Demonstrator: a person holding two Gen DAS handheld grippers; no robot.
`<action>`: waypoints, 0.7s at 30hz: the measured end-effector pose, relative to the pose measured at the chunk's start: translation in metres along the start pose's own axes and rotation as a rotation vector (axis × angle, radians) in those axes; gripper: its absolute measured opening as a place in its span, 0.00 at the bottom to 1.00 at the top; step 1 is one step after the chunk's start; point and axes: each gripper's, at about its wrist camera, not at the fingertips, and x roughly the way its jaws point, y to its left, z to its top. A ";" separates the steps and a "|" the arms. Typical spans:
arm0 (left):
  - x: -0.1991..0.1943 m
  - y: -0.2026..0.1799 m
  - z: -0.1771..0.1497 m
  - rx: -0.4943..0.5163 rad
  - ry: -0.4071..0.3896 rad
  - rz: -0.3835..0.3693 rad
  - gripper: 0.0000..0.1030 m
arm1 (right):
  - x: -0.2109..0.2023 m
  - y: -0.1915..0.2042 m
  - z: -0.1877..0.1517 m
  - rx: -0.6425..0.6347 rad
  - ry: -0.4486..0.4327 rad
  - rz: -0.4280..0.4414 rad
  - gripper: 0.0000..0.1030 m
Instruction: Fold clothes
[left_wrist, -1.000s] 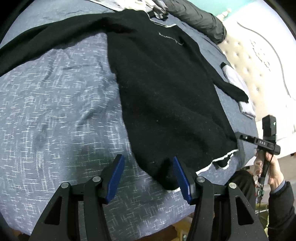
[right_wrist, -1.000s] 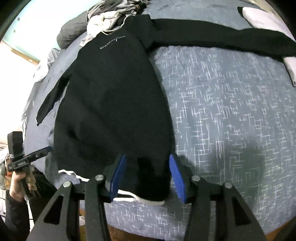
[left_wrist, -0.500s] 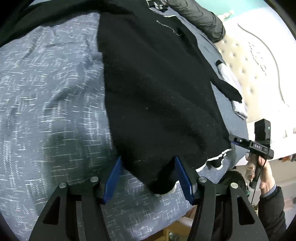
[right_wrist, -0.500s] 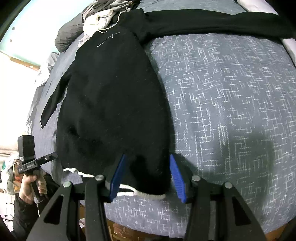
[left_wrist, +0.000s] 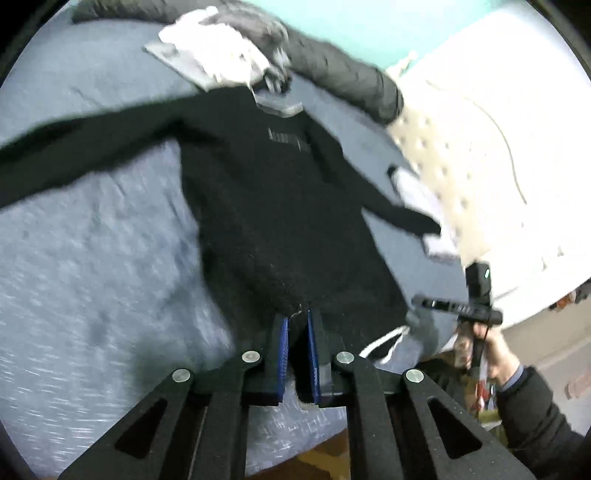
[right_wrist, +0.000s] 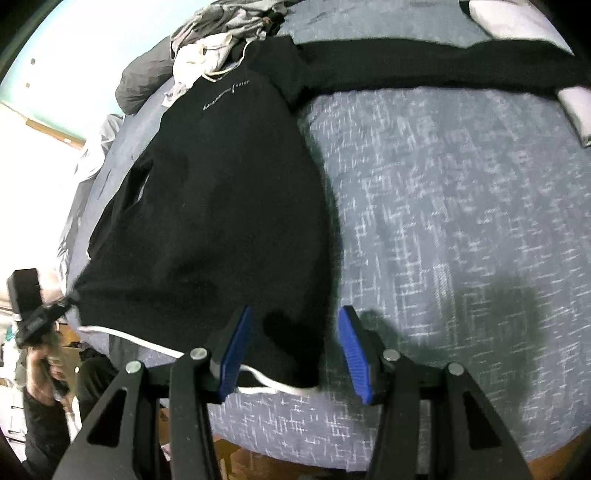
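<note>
Covering most of both views is a bed (right_wrist: 461, 221) with a blue-grey flecked cover, and spread flat on it lies a black sweater (right_wrist: 221, 206), its neck toward the far side and one sleeve stretched straight out across the cover. A heap of grey and white clothes (right_wrist: 218, 40) sits just beyond the sweater's collar, with a dark padded jacket (left_wrist: 343, 74) beside it (the left view is blurred). A cream tufted headboard (left_wrist: 472, 155) stands along one edge of the bed.

The left gripper (left_wrist: 297, 328) has just been closing, and its blue pads now pinch the sweater's near hem corner, the cloth rising to a peak between them. The right gripper (right_wrist: 295, 347) stands half open over the other hem corner; black cloth with a white edge lies between the blue pads, but they do not press on it. A hand (left_wrist: 484, 350) in a dark sleeve grips that tool's handle.
</note>
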 end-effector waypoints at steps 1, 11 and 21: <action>-0.007 0.001 0.005 0.003 -0.016 0.010 0.10 | -0.001 0.002 0.000 -0.004 -0.006 -0.004 0.48; -0.047 0.043 0.013 -0.025 -0.064 0.068 0.09 | 0.010 0.018 -0.003 -0.027 0.041 -0.008 0.48; -0.043 0.063 0.007 -0.064 -0.054 0.065 0.09 | 0.043 0.038 -0.016 -0.026 0.159 0.061 0.54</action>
